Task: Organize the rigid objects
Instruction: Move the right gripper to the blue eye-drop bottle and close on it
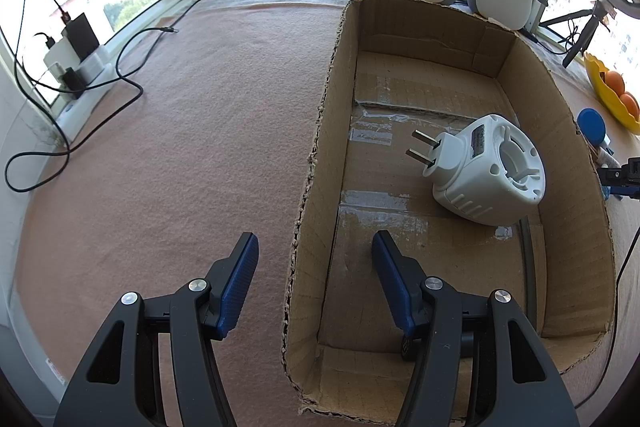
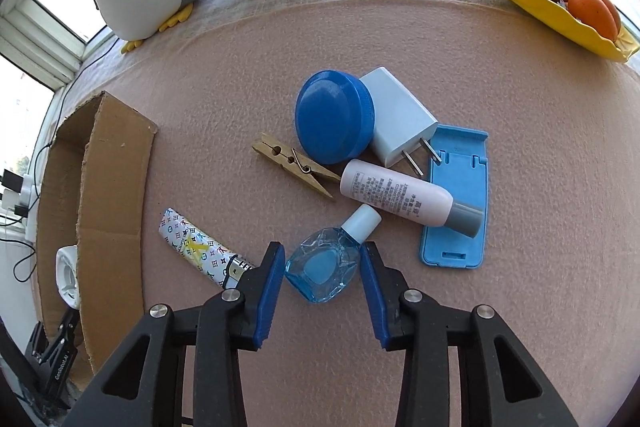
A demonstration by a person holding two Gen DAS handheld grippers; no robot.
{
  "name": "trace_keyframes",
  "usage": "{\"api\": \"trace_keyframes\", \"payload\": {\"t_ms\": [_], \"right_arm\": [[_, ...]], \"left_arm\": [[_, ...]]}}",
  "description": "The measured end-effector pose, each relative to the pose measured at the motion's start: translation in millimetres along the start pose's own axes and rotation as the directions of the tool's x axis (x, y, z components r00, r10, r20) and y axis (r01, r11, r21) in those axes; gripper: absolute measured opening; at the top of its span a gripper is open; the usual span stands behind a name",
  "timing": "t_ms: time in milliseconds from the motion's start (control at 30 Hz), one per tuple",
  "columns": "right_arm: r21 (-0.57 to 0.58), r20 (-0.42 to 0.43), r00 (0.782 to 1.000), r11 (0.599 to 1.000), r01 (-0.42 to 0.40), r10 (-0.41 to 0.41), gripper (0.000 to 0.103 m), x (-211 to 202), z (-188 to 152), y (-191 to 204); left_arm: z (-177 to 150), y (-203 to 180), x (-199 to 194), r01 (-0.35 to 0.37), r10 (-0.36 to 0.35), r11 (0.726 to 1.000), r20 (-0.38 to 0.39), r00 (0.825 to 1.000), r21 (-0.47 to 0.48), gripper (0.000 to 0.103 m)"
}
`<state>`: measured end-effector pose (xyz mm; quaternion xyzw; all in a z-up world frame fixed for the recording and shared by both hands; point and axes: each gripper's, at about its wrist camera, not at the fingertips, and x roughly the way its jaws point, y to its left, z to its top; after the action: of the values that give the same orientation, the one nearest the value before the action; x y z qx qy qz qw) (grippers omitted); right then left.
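Two grippers point steeply downward. At the bottom of the left wrist view, the left gripper (image 1: 314, 243) stands with jaws apart astride the near left wall of the cardboard box (image 1: 560, 131), gripping nothing; a white plug adapter (image 1: 488, 167) lies inside. Low in the right wrist view, the right gripper (image 2: 322, 255) has narrowed onto the small blue bottle (image 2: 320, 269) lying on the pink cloth (image 2: 520, 107), pads meeting its sides.

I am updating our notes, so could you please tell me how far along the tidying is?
Done: only the white plug-in device lies in the cardboard box. In hand: the right gripper's jaws flank the small blue bottle; grip unclear. Remaining: lighter, clothespin, blue lid, charger, pink bottle, phone stand on the cloth.
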<state>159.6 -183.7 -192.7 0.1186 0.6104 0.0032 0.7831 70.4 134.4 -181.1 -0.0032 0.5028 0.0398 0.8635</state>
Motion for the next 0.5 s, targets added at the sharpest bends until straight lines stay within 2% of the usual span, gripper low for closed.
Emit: {"api": "trace_keyframes", "payload": {"t_ms": [267, 500], "right_arm": [[-0.065, -0.025, 1.000, 0.998, -0.019, 0.017, 0.035, -4.8, -14.2, -4.0], [-0.108, -0.024, 1.000, 0.994, 0.009, -0.012, 0.035, -5.0, -14.6, 2.5]], "left_arm": [[0.0, 0.1, 0.0, 0.000, 0.000, 1.000, 0.000, 1.000, -0.001, 0.059], [0.0, 0.4, -0.1, 0.001, -0.001, 1.000, 0.000, 1.000, 0.000, 0.059]]}}
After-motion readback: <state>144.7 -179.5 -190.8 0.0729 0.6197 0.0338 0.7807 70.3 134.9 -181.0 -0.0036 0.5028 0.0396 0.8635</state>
